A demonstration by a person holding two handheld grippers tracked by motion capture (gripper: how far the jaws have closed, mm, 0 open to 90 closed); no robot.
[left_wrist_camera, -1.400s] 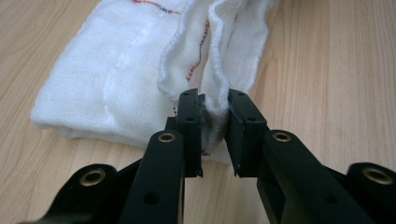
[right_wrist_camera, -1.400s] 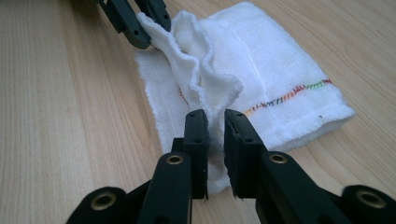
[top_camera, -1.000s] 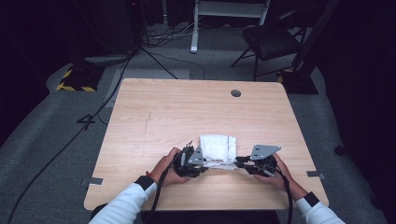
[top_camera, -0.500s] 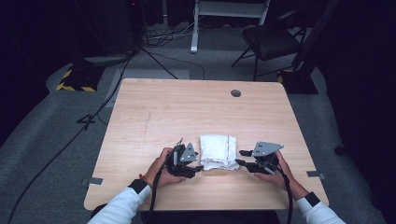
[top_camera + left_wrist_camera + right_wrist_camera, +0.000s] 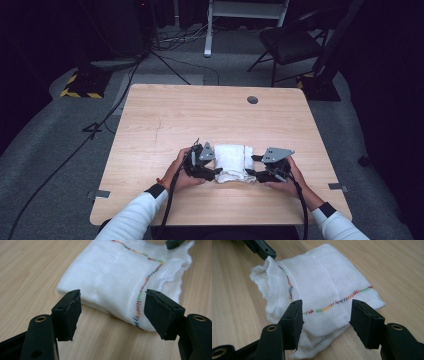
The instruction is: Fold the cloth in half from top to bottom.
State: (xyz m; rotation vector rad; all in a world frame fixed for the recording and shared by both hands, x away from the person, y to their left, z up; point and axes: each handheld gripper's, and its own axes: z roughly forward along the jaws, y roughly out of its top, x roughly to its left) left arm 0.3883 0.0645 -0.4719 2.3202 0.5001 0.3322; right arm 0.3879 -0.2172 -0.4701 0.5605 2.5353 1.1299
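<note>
Cloth (image 5: pixel 233 162) lies folded into a compact pad on the worktop (image 5: pixel 165 120); my left gripper (image 5: pixel 112 307) and right gripper (image 5: pixel 325 315) have just been opening, both released, so folding looks finished bar withdrawing.

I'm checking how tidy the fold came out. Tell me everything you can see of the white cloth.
The white cloth is a soft, gauzy woven fabric folded into a thick, roughly square bundle lying flat on the wooden table, near the person's edge. Lines of multicoloured stitching run along its hems. One side is neat; the other shows loose, frayed, wavy layers bunched unevenly. The left gripper and right gripper flank it, jaws just opened and spread at its edges, not pressing it.
</note>
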